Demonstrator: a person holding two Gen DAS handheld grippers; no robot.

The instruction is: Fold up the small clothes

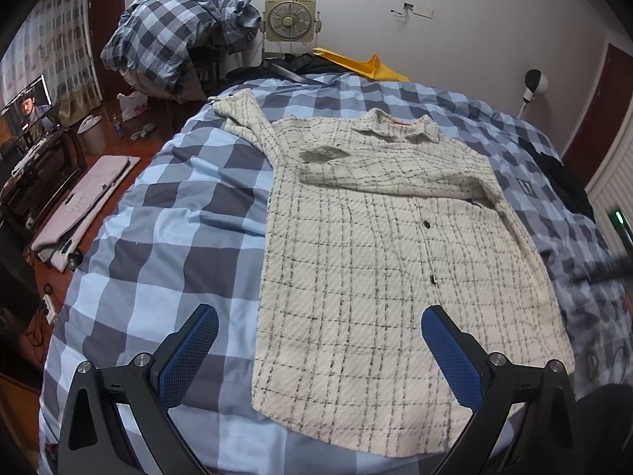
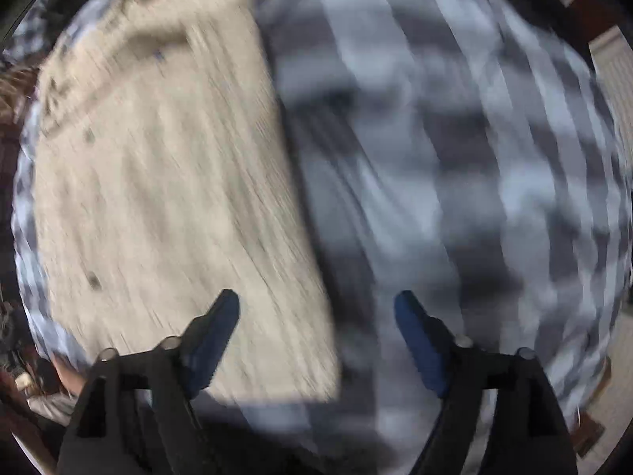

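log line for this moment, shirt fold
shirt: flat on bed, one sleeve folded across chest | left gripper: open, empty | right gripper: open, empty, blurred

The shirt (image 1: 368, 245) is lying flat on the bed (image 1: 166, 213) before me, one sleeve (image 1: 395, 176) lying across its chest, a fan (image 1: 290, 18) standing behind the bed.
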